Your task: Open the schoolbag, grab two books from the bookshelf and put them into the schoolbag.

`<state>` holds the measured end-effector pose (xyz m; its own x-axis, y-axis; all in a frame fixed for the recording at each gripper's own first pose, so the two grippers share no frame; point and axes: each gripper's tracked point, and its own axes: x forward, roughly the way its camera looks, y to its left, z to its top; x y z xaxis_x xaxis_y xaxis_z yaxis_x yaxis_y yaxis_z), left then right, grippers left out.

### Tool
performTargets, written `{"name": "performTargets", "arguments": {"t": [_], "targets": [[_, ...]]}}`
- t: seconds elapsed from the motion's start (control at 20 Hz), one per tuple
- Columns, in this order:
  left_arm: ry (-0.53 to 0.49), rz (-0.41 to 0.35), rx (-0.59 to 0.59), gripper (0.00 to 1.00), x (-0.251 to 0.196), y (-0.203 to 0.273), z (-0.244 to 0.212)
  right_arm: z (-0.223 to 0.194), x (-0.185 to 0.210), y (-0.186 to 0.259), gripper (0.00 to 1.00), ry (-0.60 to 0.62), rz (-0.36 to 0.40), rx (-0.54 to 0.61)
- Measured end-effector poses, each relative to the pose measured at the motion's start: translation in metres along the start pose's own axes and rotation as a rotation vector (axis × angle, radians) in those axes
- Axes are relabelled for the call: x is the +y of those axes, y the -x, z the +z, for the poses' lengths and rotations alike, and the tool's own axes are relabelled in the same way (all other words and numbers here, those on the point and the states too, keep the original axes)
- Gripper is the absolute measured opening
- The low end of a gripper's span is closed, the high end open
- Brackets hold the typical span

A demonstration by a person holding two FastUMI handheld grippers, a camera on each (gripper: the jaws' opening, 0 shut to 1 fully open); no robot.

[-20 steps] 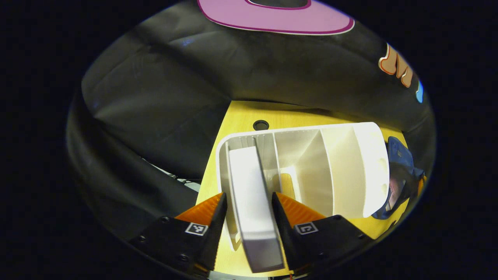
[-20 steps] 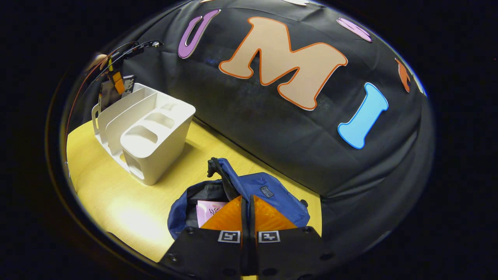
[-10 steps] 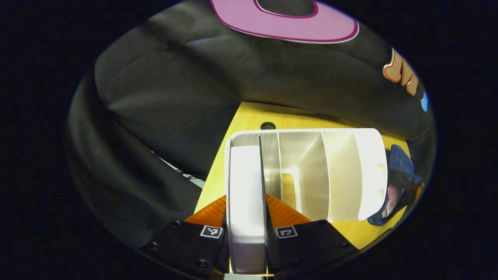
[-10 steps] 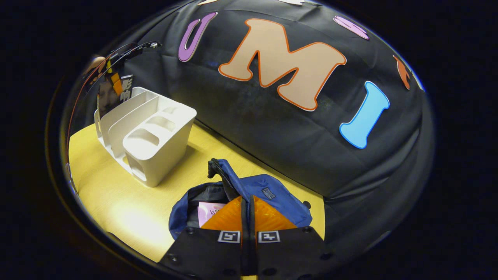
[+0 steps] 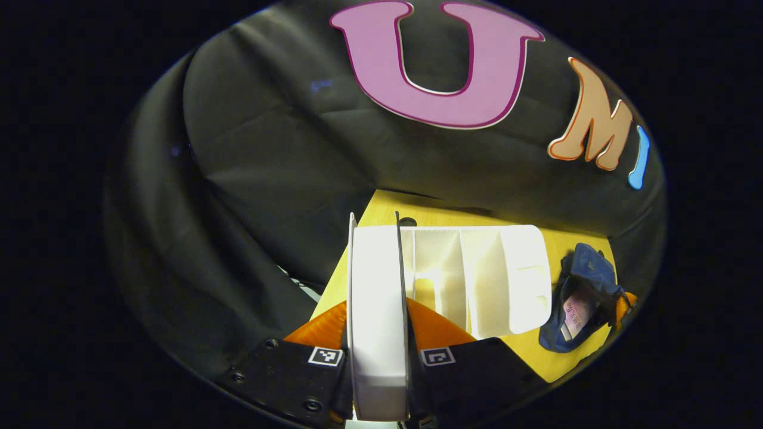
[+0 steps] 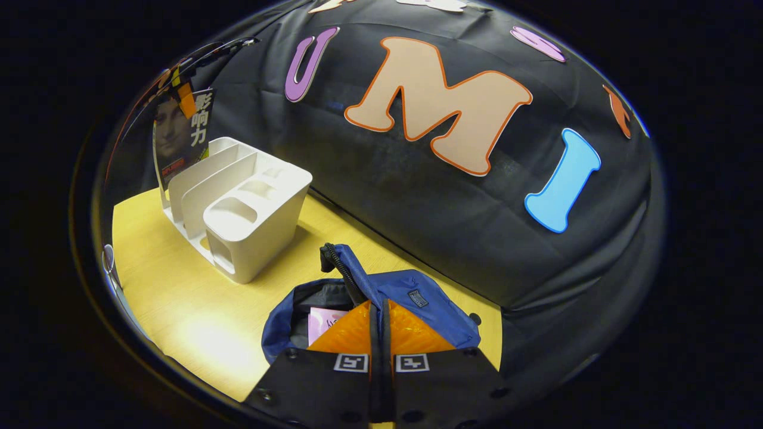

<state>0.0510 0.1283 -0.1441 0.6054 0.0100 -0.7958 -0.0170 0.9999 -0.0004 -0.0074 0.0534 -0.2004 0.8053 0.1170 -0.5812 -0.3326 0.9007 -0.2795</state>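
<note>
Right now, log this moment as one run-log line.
left hand-held gripper: shut on book, above bookshelf | right hand-held gripper: shut, empty | schoolbag: open, pink book inside

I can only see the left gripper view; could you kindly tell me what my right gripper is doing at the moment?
Observer: The right gripper is shut with nothing between its fingers, poised over the open blue schoolbag.
Operator: Thank you. I see only white page edges on the book I hold; what is its cover like?
Observer: The book has a dark cover with a portrait and pale lettering.
</note>
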Motion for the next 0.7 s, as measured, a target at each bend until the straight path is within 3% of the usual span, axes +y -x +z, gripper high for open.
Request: {"name": "performTargets", "arguments": {"t": [0.25,0.7], "targets": [[0.044,0.002,-0.049,0.33,0.000,0.038,0.001,-0.003,-0.002,0.005,0.03,-0.002,0.018,-0.010],[0.198,-0.175,-0.113,0.33,-0.041,0.085,-0.008,-0.005,0.001,0.003,0.03,0.013,0.064,-0.020]]}}
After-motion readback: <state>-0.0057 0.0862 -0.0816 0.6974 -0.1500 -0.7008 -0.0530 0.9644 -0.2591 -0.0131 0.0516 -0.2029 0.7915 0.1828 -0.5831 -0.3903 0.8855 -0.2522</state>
